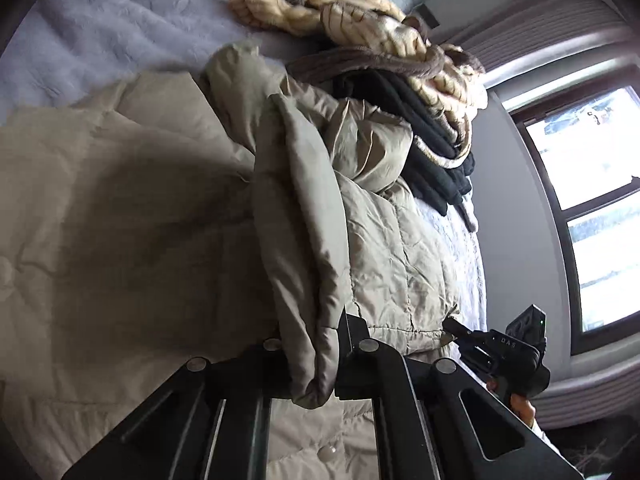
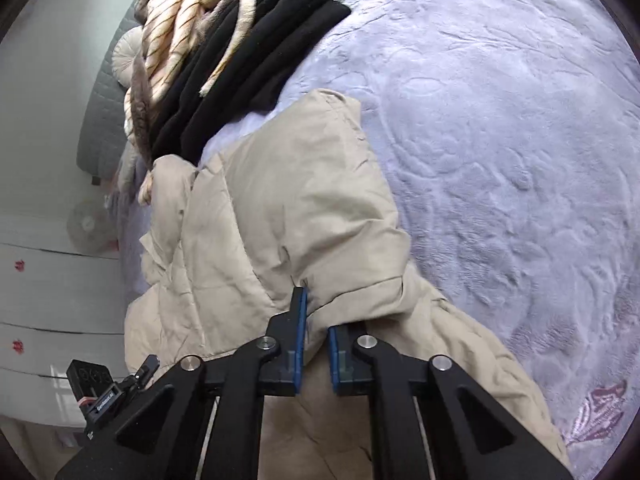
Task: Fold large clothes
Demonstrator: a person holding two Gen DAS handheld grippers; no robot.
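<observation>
Beige quilted coat (image 1: 140, 208) lies spread across the lavender bedspread (image 1: 100, 40), filling the near part of both views. Left gripper (image 1: 316, 364) is closed on a thick rolled fold of the coat; the fabric bulges out between the fingers and hangs over them.

Right gripper (image 2: 318, 344), right wrist view: blue-padded fingers (image 2: 301, 320) pinch a bunch of the same coat (image 2: 280, 208) near a seam, cloth puckered at the tips (narrow gap between pads, filled by fabric). In the left wrist view this gripper (image 1: 454, 326) sits at the coat's far edge, beside the window (image 1: 592, 208).

Beyond the coat: a pile of black garments (image 2: 256, 60) with a cream-and-brown striped plush blanket (image 2: 176, 20) on top, touching the coat's upper end. Grey quilted headboard (image 2: 100, 120) behind the pile.
</observation>
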